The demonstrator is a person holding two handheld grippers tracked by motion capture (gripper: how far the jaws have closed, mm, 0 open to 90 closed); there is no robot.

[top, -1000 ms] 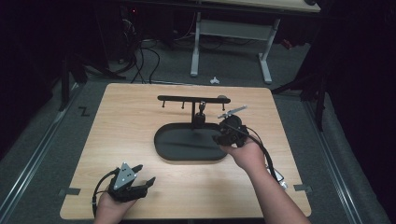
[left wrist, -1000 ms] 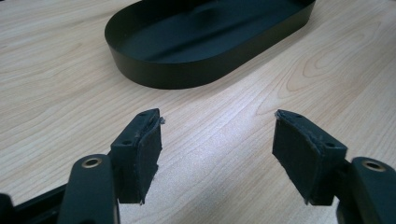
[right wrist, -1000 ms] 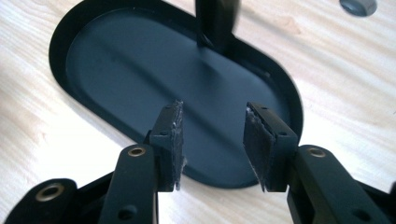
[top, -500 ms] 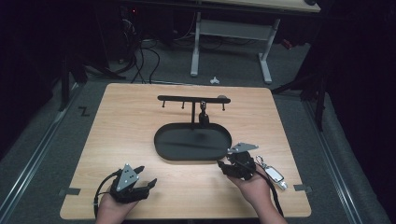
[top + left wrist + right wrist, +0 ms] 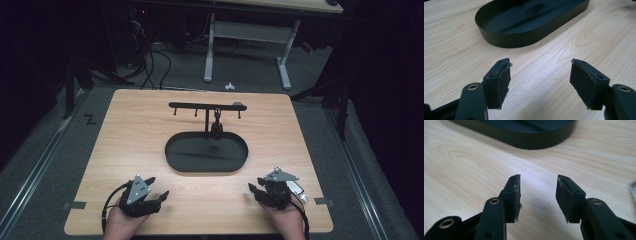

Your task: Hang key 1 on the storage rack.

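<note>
A black oval tray (image 5: 175,157) lies mid-table, and a black T-shaped rack (image 5: 205,105) with small hooks rises from its far side. A small dark object (image 5: 217,125) hangs beside the post. My left gripper (image 5: 157,187) rests near the front left edge, open, with only bare wood between its jaws (image 5: 540,75). My right gripper (image 5: 255,187) sits low near the front right edge, also open and holding nothing (image 5: 537,192). Both point toward the tray's wall (image 5: 506,40) (image 5: 524,142). A silvery key-like item (image 5: 297,189) lies right beside the right gripper.
The wooden table (image 5: 125,130) has bare room left and right of the tray. A silver edge (image 5: 633,190) shows at the right of the right gripper view. Beyond the table stand a white desk frame (image 5: 245,45) and floor cables (image 5: 150,60).
My right gripper has come away from the rack, back and down to the table's front right. The left gripper has stayed put.
</note>
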